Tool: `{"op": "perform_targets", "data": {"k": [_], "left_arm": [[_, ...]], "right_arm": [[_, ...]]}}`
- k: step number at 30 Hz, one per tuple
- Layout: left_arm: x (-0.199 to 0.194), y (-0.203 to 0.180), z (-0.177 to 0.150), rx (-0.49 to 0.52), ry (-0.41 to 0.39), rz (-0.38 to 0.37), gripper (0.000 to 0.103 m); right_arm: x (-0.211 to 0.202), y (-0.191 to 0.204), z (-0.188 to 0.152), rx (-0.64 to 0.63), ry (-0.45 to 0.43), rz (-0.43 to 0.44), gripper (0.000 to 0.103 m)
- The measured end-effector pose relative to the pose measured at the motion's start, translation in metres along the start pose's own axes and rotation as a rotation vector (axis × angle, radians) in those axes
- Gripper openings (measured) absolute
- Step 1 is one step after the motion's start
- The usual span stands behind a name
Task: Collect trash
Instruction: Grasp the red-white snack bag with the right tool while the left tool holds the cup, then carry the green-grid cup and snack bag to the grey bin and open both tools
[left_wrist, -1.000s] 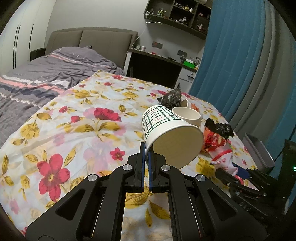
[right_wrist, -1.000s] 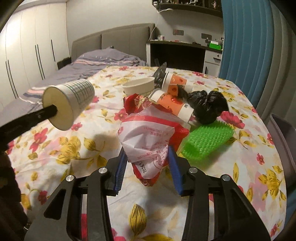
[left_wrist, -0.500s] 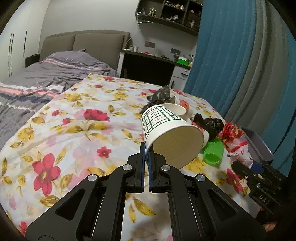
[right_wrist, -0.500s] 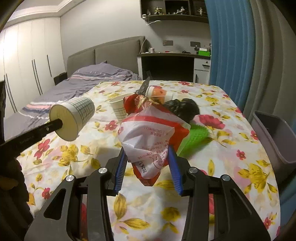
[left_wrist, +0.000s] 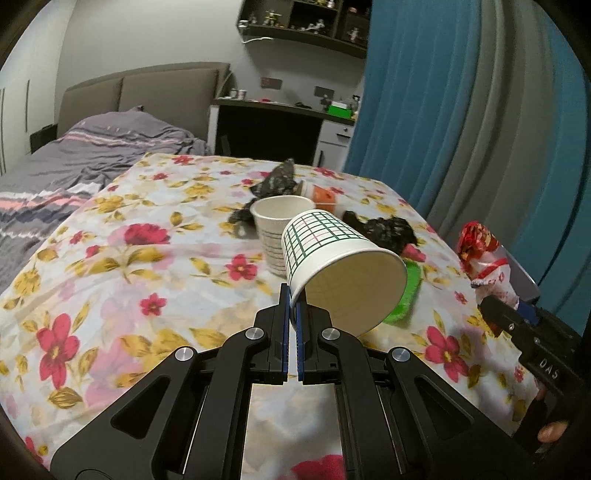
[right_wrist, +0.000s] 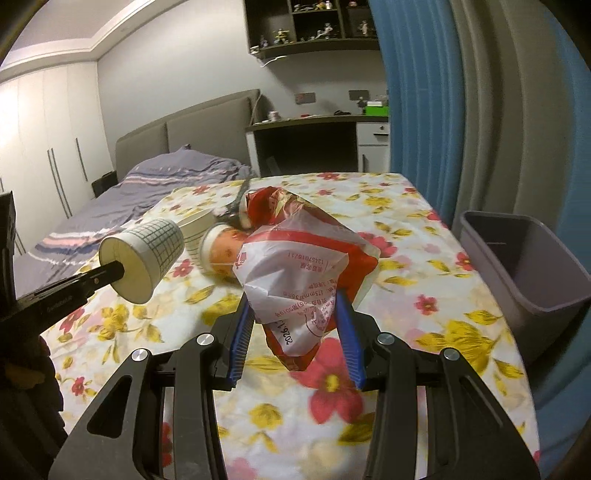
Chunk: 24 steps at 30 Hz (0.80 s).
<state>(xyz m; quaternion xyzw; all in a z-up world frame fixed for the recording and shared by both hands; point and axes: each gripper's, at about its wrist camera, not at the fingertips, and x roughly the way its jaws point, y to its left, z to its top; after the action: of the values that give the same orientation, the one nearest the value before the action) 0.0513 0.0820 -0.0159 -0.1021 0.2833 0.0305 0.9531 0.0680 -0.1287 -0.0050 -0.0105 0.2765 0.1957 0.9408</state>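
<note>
From the left wrist view, the left gripper (left_wrist: 292, 314) is pinching the rim of the checked paper cup (left_wrist: 332, 266), carrying it tipped above the floral tablecloth (left_wrist: 129, 258).

From the right wrist view, the right gripper (right_wrist: 295, 332) is half closed, squeezing a crumpled red-and-white wrapper (right_wrist: 299, 273), likely heading to the grey bin (right_wrist: 524, 266) beside the table; its print is only partly legible.

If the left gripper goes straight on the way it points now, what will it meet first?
Probably the upright white cup on the flowered cloth: it stands just beyond the left gripper and its held checked cup. Depth is uncertain.
</note>
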Motion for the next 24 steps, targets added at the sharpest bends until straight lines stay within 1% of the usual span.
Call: {"op": "perform_targets", "data": {"k": [7, 12, 16, 19, 21, 24], "left_arm": [[0.007, -0.027, 0.006, 0.038, 0.0, -0.044, 0.002], [0.015, -0.05, 0.012, 0.064, 0.004, -0.079, 0.002], [0.025, -0.081, 0.02, 0.108, 0.005, -0.127, 0.002], [0.034, -0.111, 0.029, 0.147, 0.003, -0.175, 0.002], [0.04, -0.133, 0.036, 0.165, -0.002, -0.212, 0.002], [0.052, -0.168, 0.048, 0.183, -0.004, -0.276, 0.002]], "right_arm": [[-0.01, -0.035, 0.001, 0.044, -0.016, -0.046, 0.043], [-0.014, -0.052, 0.002, 0.06, -0.025, -0.069, 0.043], [-0.016, -0.066, 0.004, 0.068, -0.034, -0.089, 0.043], [-0.019, -0.082, 0.007, 0.093, -0.041, -0.103, 0.043], [-0.023, -0.093, 0.012, 0.099, -0.054, -0.131, 0.043], [-0.032, -0.116, 0.02, 0.1, -0.084, -0.197, 0.043]]}}
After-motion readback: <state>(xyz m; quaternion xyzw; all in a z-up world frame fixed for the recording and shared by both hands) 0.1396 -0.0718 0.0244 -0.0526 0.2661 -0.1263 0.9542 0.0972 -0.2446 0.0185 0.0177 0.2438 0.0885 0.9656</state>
